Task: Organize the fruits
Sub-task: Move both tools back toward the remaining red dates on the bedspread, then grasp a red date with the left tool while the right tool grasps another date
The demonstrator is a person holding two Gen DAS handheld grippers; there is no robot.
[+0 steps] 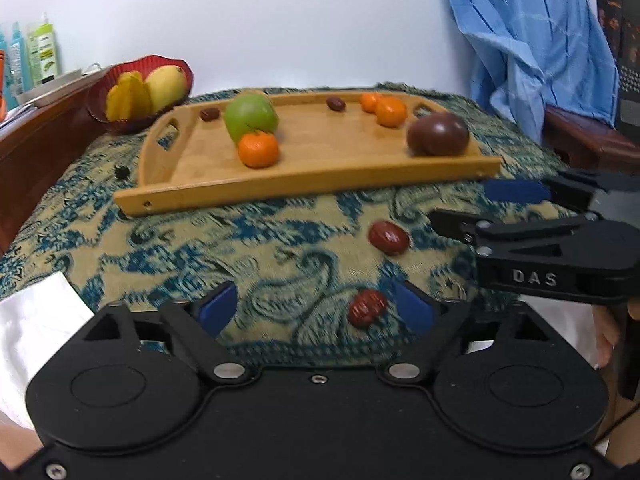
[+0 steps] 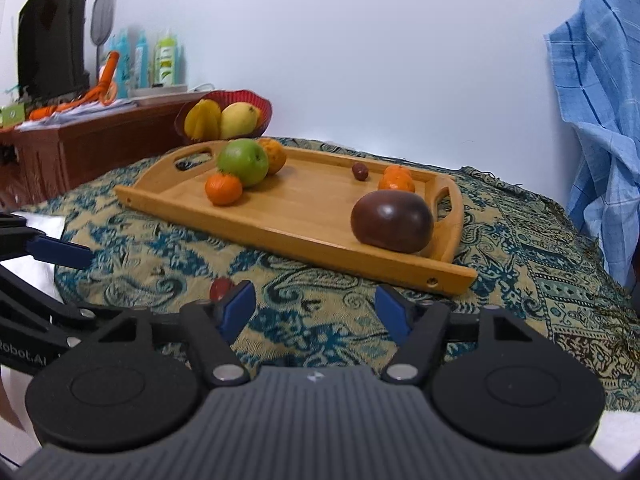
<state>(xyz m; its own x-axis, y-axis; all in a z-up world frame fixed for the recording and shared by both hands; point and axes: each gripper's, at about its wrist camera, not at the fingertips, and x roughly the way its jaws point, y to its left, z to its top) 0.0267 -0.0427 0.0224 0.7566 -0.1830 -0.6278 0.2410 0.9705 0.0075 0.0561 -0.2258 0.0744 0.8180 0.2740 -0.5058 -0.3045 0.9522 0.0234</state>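
A wooden tray [image 1: 320, 160] [image 2: 304, 216] lies on the patterned cloth. It holds a green apple [image 1: 250, 117] [image 2: 243, 161], several oranges [image 1: 258, 149] [image 2: 223, 188], a dark brown round fruit [image 1: 438, 134] [image 2: 392, 221] and small dates [image 1: 335, 103] [image 2: 359, 171]. Two red dates [image 1: 389, 237] [image 1: 367, 307] lie loose on the cloth in front of the tray. My left gripper [image 1: 320, 312] is open and empty, with the nearer date just inside its right finger. My right gripper [image 2: 316, 312] [image 1: 472, 208] is open and empty; one date [image 2: 221, 288] peeks past its left finger.
A red bowl [image 1: 176, 68] [image 2: 260, 104] with a mango and a starfruit stands behind the tray's left end. A wooden cabinet [image 2: 100, 140] with bottles is at the left. A blue towel [image 1: 532, 40] [image 2: 600, 120] hangs at the right. White cloth [image 1: 36, 320] lies near left.
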